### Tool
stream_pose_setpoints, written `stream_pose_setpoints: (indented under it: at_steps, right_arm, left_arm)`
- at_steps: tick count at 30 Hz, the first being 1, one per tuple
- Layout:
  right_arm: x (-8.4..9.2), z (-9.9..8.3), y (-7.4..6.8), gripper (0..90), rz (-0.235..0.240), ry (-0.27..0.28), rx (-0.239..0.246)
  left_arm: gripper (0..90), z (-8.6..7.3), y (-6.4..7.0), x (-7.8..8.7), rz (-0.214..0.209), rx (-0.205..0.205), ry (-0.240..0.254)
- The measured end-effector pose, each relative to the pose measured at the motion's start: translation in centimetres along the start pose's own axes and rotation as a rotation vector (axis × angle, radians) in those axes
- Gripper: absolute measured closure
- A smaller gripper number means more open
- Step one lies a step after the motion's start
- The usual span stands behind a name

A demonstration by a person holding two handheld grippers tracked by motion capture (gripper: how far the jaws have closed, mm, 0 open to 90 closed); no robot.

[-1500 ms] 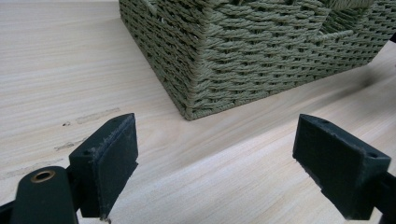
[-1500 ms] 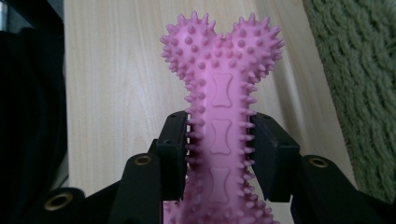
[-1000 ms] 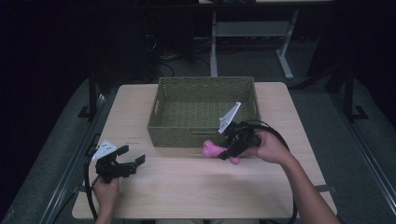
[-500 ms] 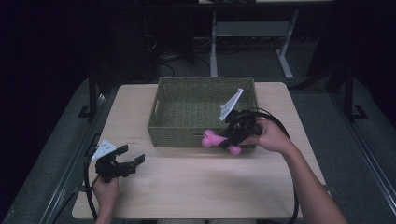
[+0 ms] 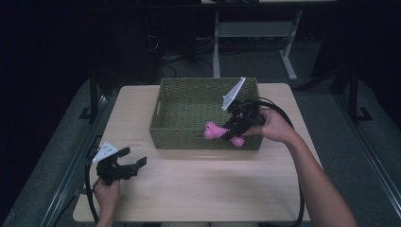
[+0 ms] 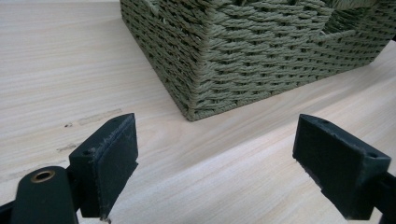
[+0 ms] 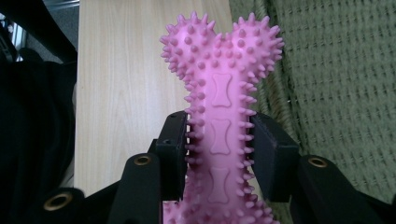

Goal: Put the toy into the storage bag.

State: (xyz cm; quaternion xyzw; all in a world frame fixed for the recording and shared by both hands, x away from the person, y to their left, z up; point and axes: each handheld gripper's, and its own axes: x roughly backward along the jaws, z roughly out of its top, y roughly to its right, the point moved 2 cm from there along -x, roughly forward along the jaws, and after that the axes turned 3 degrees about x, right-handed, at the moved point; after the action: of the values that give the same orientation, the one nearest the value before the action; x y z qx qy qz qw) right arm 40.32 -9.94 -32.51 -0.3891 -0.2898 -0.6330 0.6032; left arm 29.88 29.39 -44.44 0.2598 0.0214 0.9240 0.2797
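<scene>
Right gripper has carried pink bone toy over basket; left gripper unmoved.

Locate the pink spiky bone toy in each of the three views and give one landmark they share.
High view: pink bone toy right of centre, over the basket's near wall, held by the right gripper.
Left gripper view: not in it.
Right gripper view: bone upright at centre, clamped between the jaws.
Shared landmark: the green woven basket.
</scene>
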Motion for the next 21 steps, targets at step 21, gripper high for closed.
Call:
stream_pose_setpoints:
  at_steps: [21]
  right_arm:
    - [0.6,1.3,3.8,58.3,-0.019,-0.012,-0.037]
  left_arm:
    - [13.6,0.0,-0.2,0.1,0.009,0.003,-0.001]
